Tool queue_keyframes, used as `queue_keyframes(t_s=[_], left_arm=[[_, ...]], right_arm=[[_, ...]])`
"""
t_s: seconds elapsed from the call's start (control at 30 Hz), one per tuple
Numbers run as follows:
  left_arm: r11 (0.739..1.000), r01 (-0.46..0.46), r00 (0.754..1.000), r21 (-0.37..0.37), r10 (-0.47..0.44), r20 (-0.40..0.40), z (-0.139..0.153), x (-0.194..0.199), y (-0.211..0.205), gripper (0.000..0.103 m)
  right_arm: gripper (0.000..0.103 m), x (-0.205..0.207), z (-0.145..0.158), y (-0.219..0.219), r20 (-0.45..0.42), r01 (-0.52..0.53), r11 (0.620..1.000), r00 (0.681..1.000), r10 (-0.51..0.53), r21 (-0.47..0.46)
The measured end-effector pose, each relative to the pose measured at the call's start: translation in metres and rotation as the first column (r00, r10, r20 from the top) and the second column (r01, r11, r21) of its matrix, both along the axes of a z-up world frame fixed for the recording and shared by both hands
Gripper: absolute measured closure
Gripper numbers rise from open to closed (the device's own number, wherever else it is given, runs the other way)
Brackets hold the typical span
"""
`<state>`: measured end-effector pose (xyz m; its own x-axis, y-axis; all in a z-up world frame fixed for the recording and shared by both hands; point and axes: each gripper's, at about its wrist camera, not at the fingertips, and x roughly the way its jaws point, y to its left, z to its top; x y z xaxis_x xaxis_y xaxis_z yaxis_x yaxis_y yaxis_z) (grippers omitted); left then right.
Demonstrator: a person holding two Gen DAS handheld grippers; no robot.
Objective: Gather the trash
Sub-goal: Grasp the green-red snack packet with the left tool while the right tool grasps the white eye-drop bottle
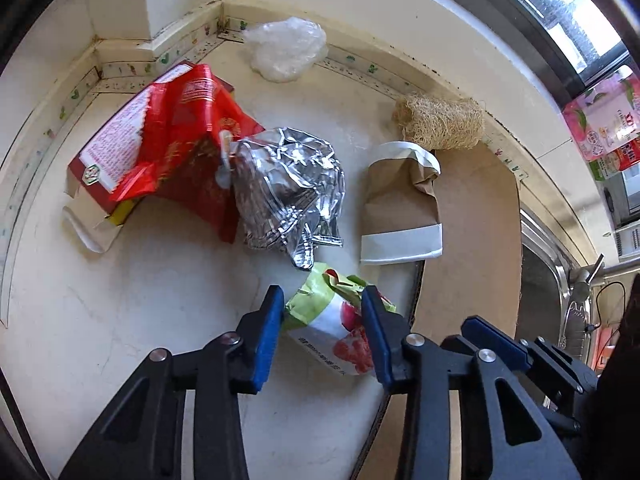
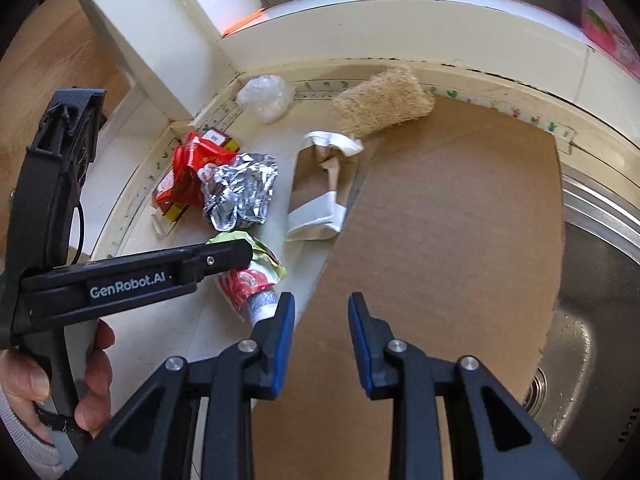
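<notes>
A green and white snack wrapper with red fruit [image 1: 332, 320] lies on the white counter between the fingers of my left gripper [image 1: 322, 300], which is open around it. The wrapper also shows in the right wrist view [image 2: 248, 276], partly under the left gripper's body [image 2: 140, 276]. Behind it lie a crumpled silver foil bag [image 1: 288, 192], a red packet on a red box [image 1: 160, 152], a brown and white paper bag [image 1: 400, 208] and a clear plastic wad [image 1: 286, 48]. My right gripper [image 2: 320, 304] is open and empty above a brown cardboard sheet [image 2: 440, 240].
A loofah scrubber [image 1: 440, 124] rests by the back wall. A steel sink [image 2: 592, 320] lies to the right of the cardboard. Pink cartons [image 1: 604, 128] stand on the window ledge. The wall corner [image 1: 188, 20] closes the counter at the back left.
</notes>
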<state>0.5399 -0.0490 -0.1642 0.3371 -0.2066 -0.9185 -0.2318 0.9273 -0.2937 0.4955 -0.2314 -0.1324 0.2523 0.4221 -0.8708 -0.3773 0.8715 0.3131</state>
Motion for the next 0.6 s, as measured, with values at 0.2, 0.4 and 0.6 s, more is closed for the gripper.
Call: queue_keyframes(t_s=[0.2,0.4,0.6], left_arm=[[1.000,-0.013,0.999,-0.014,0.013,0.035,0.011,-0.029,0.027,0.071],[1.000,-0.011,0.999,0.002,0.011,0.042,0.016,-0.072,0.056,0.072],[0.998,0.030,0.999,0.057,-0.031,0.020,0.014,-0.116,0.070,0.072]], right_arm=[[0.075,-0.004,-0.004,0.027,-0.021,-0.101,0.995,0.995,0.102,0.023],[0.075,-0.013,-0.012,0.056,-0.058,-0.183,0.983,0.981,0.184,0.021],[0.075,-0.026,-0.019,0.078,-0.077,-0.239,0.971,0.968,0.239,0.011]])
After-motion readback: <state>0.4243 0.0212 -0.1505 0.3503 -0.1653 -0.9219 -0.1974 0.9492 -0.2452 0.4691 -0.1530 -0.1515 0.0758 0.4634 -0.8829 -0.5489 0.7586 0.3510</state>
